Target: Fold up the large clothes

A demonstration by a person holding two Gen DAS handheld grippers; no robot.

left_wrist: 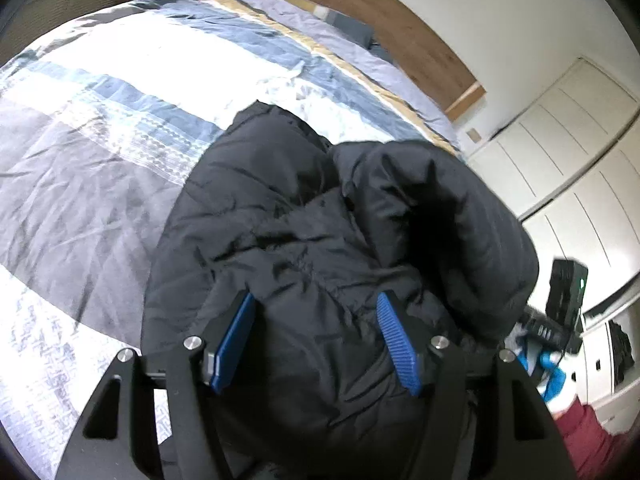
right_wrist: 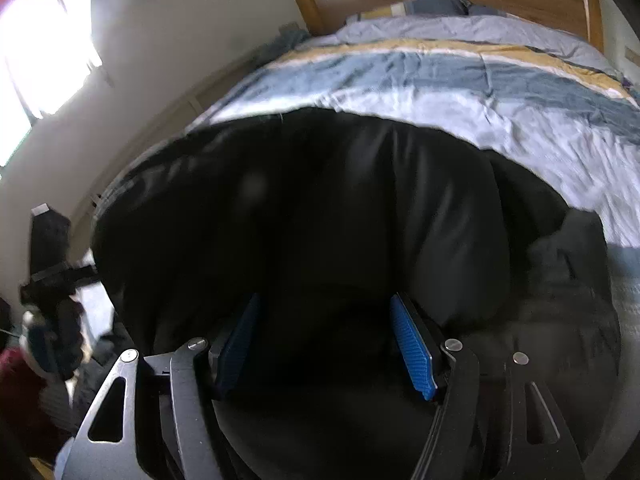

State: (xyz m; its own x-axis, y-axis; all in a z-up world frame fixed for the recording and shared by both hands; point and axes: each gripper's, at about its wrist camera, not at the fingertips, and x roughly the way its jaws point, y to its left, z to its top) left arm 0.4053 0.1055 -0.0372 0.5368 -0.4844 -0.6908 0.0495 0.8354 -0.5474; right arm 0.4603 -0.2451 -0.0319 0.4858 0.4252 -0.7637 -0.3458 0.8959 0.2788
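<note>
Jacket on the bed, headboard behind, wardrobe to the right.

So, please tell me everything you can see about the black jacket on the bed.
The black jacket is a puffy, quilted coat of slightly shiny, wrinkled fabric. It lies bunched on the striped duvet near the bed's edge, one padded part folded over. Both grippers' blue pads stand apart above it; whether any pad touches the fabric is unclear.

My bed wears a striped blue, white and tan duvet. The black padded jacket lies bunched on it toward five o'clock. Pillows sit at one o'clock by the wooden headboard.
</note>
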